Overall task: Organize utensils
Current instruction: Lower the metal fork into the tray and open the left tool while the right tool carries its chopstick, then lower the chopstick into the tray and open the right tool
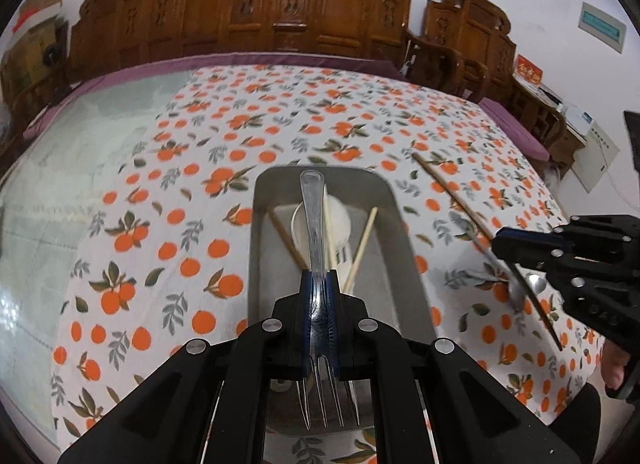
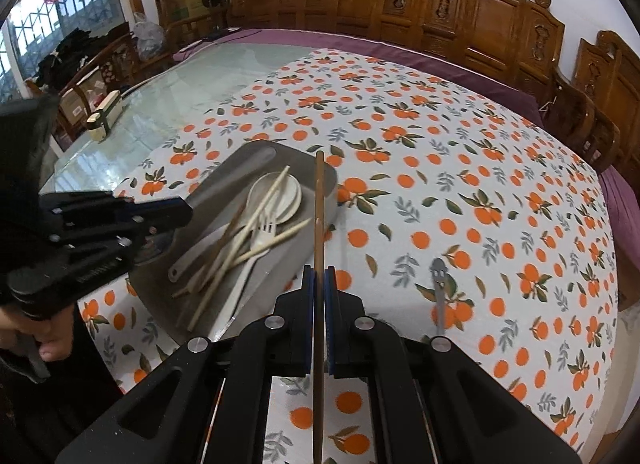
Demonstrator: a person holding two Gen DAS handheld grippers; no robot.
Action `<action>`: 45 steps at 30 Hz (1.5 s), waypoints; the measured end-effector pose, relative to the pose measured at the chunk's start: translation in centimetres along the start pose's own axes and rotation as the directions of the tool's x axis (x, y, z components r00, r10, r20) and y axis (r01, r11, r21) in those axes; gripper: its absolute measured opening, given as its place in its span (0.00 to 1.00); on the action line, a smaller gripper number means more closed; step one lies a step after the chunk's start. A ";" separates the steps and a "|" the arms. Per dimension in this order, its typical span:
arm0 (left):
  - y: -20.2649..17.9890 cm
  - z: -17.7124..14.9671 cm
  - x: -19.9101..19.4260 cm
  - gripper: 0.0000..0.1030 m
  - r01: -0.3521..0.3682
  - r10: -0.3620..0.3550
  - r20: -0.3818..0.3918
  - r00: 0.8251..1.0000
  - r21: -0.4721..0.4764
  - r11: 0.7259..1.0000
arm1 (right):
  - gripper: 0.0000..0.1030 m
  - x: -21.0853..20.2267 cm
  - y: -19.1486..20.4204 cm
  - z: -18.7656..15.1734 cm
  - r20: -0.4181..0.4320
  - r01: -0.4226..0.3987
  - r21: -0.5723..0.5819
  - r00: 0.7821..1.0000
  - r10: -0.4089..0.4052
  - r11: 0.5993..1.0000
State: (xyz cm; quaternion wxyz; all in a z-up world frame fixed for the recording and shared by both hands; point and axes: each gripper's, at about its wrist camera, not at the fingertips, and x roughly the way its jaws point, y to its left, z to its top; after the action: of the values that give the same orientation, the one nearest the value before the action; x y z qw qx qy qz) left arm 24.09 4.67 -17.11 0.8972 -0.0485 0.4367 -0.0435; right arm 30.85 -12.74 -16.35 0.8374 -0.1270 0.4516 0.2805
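Take the grey tray (image 1: 404,264) as your landmark. Nearest to you, your left tongs (image 1: 320,284) are clenched on a steel fork (image 1: 316,232), gripped around the neck with the tines toward your hand and the handle pointing out over the tray's middle. Held that way, lengthwise along the tray, it looks lined up to go down flat among what is already there.

Your right tongs (image 2: 320,284) are clamped on a dark brown chopstick (image 2: 319,223), held near mid-length so it balances. Its far end reaches over the tray's right rim, while the tongs themselves sit just to the right of the tray, over the cloth.

Inside the tray lie a white round dish (image 2: 286,191), a white plastic fork (image 2: 264,229), several pale chopsticks (image 2: 256,219) crossing one another and a pale long-handled utensil (image 2: 208,248). They are collected rather than sorted, so the job seems partly done.

To the right of the tray, a metal spoon (image 2: 439,288) lies loose on the orange-printed tablecloth (image 2: 480,183), waiting its turn by my reading.

Further off, left of the tray, the bare glass surface (image 2: 168,103) carries a small cream box (image 2: 106,111). Beyond the tray stand carved wooden chairs (image 1: 248,7).

A red card (image 1: 528,69) far to the tray's right bears gold characters, and a wall panel (image 1: 602,25) has a label; both are too small to read.
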 end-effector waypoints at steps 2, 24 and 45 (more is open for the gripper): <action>0.3 -0.3 0.7 0.06 -0.007 0.007 -0.011 1.000 -0.006 1.000 | 0.06 0.2 0.3 0.1 -0.003 -0.003 -0.001 1.000 0.003 1.000; 2.1 -0.2 -0.4 0.07 0.038 -0.038 0.031 0.999 -0.012 0.999 | 0.06 1.3 3.2 2.5 0.009 -0.055 0.008 0.998 0.054 0.998; 6.7 0.3 -3.3 0.46 -0.074 0.078 0.092 0.993 -0.050 0.996 | 0.06 6.2 4.9 4.5 0.043 -0.114 0.154 0.993 0.109 0.981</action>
State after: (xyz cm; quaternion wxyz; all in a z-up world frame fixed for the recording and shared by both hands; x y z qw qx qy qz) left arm 22.52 11.70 -15.23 0.9164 -0.0548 0.3964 0.0033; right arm 33.72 -4.48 -18.77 0.8354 -0.0306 0.4641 0.2928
